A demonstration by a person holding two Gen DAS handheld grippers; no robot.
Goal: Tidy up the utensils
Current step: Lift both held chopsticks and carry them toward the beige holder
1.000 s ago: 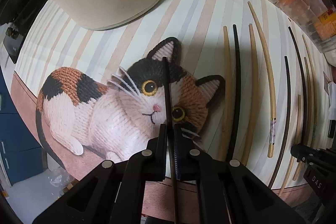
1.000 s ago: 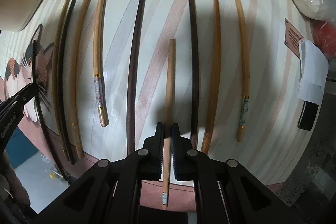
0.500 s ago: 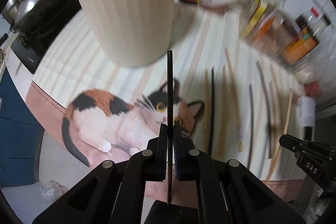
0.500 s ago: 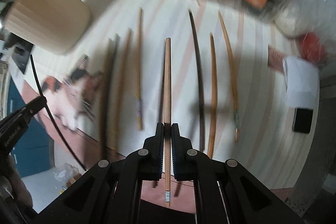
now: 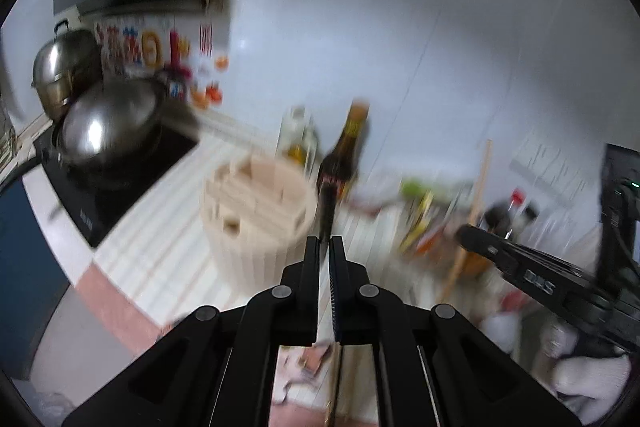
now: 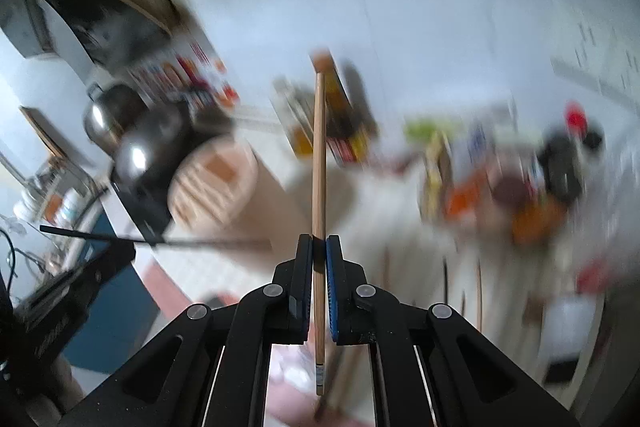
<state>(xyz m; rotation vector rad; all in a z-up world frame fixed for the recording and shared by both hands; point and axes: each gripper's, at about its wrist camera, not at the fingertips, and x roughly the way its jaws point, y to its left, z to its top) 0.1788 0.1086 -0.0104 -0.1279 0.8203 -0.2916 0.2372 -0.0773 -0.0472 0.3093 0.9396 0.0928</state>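
Above the striped counter, left gripper (image 5: 324, 251) is clamped on a black chopstick (image 6: 152, 239) and right gripper (image 6: 319, 253) on a tan chopstick (image 6: 319, 163); each tip should be lowered upright into the wooden holder (image 5: 256, 215), jaws parting only once seated.

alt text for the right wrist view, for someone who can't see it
The right gripper is shut on a light wooden chopstick that points up and away from the camera. Behind it, badly motion-blurred, are a pale slatted wooden holder, metal pots and bottles on a kitchen counter. At left, a black chopstick crosses sideways.
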